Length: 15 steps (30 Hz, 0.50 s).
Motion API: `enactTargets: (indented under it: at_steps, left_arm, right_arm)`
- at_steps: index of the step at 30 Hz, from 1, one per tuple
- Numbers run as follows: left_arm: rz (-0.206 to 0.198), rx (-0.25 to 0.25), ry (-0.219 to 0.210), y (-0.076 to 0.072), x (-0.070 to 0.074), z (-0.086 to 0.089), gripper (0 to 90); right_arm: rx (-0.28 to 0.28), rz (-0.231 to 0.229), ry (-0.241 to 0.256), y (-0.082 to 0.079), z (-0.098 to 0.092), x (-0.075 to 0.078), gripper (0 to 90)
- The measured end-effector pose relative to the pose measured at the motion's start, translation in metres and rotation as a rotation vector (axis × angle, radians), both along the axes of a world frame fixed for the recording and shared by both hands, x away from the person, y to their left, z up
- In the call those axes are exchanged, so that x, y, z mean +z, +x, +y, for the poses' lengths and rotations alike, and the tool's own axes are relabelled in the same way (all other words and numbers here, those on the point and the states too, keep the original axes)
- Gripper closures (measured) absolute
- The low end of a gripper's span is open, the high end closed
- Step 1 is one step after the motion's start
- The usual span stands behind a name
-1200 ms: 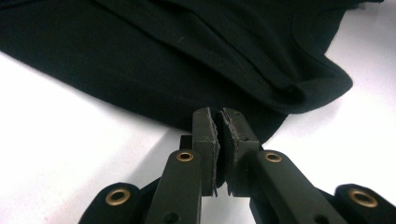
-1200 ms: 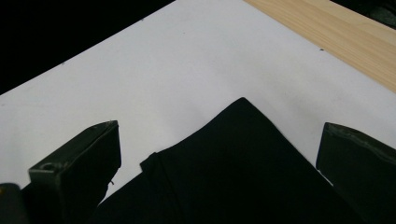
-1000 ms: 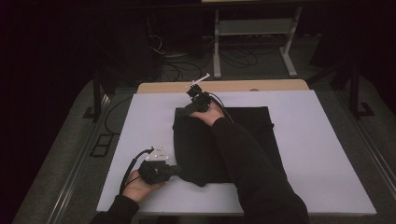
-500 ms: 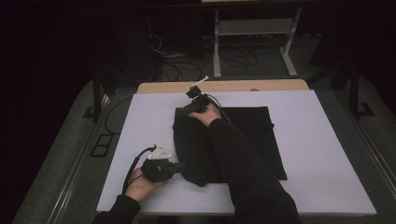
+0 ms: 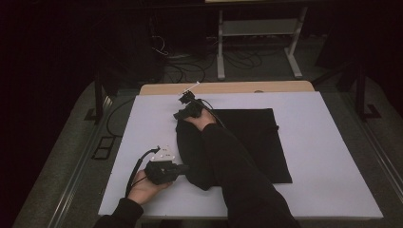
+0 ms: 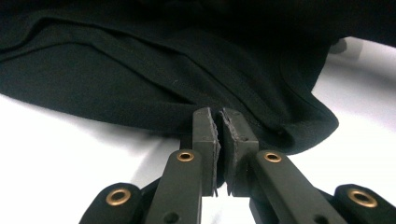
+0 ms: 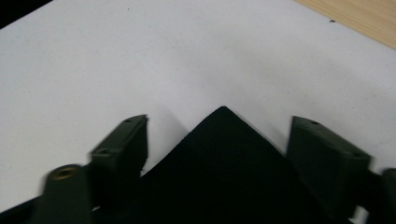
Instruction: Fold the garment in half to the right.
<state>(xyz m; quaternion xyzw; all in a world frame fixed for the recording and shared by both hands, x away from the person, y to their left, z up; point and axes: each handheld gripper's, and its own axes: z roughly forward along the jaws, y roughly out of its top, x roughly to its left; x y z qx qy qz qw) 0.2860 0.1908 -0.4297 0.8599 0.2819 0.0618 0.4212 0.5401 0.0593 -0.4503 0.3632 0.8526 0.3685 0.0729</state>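
Note:
A black cloth [image 5: 252, 137] lies on the white table [image 5: 332, 156], its left part folded over into a thick band. My left gripper [image 5: 183, 167] is at the band's near left end. Its jaws are shut on the cloth's hem [image 6: 280, 135], with my left gripper's tips [image 6: 219, 122] pressed together at the edge. My right gripper [image 5: 179, 115] is at the band's far left end. Its jaws stand wide open around my right gripper's midpoint [image 7: 220, 122], and a pointed corner of the cloth [image 7: 224, 163] lies flat between them.
The person's right forearm [image 5: 233, 166], in a black sleeve, lies across the cloth. A wooden strip [image 5: 228, 88] runs along the table's far edge. Cables and a metal stand [image 5: 256, 28] are on the dark floor behind. White table surface extends right of the cloth.
The right hand and its gripper have shifted slightly toward the left at the cloth's far corner. The left gripper has stayed in place on the hem.

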Motion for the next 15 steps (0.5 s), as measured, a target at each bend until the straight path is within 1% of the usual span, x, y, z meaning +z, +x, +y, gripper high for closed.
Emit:
enactTargets:
  at_steps: [1, 2, 3, 4, 5, 6, 7, 8, 9, 11, 12, 14, 15]
  left_arm:
    - [0.0, -0.001, -0.002, 0.0, 0.0, 0.0, 83.2]
    - [0.0, 0.002, -0.004, 0.0, 0.0, 0.0, 83.2]
    - [0.001, 0.003, -0.008, 0.0, 0.0, 0.0, 83.2]
    - [0.002, 0.003, -0.009, 0.001, 0.001, 0.0, 83.2]
    - [0.001, 0.001, -0.009, 0.001, 0.001, -0.001, 83.2]
    - [0.0, 0.001, -0.012, 0.001, 0.001, -0.001, 83.2]
    - [0.001, 0.0, -0.014, 0.001, 0.001, -0.001, 83.2]
    - [0.001, 0.001, -0.014, 0.001, 0.001, -0.001, 83.2]
    - [-0.001, 0.001, -0.014, 0.001, 0.001, -0.001, 83.2]
    - [-0.001, 0.001, -0.021, 0.001, 0.002, -0.002, 83.2]
    - [-0.003, 0.001, -0.023, 0.001, 0.003, -0.002, 83.2]
    - [-0.007, -0.001, -0.031, 0.001, 0.005, -0.003, 83.2]
    - [-0.009, -0.001, -0.031, 0.001, 0.006, -0.004, 83.2]
  right_arm:
    - [-0.01, -0.016, -0.011, 0.0, 0.001, 0.0, 37.3]
    - [-0.016, -0.028, -0.024, -0.001, 0.001, 0.001, 42.7]
    - [-0.024, -0.032, -0.035, -0.001, 0.001, 0.002, 52.1]
    - [-0.024, -0.032, -0.035, -0.001, 0.001, 0.002, 52.1]
    - [-0.025, -0.032, -0.041, -0.001, 0.0, 0.002, 57.3]
    - [-0.017, -0.024, -0.059, -0.001, -0.002, 0.005, 72.0]
    - [-0.017, -0.024, -0.059, -0.001, -0.002, 0.005, 72.0]
    - [-0.008, -0.012, -0.057, -0.001, -0.003, 0.006, 78.0]
    - [-0.008, 0.002, -0.054, -0.001, -0.005, 0.008, 80.7]
    - [0.006, 0.011, -0.06, -0.002, -0.009, 0.014, 82.7]
    - [0.006, 0.011, -0.06, -0.002, -0.009, 0.014, 82.7]
    - [0.021, 0.016, -0.048, -0.006, -0.015, 0.023, 83.1]
    - [0.021, 0.016, -0.048, -0.006, -0.015, 0.023, 83.1]
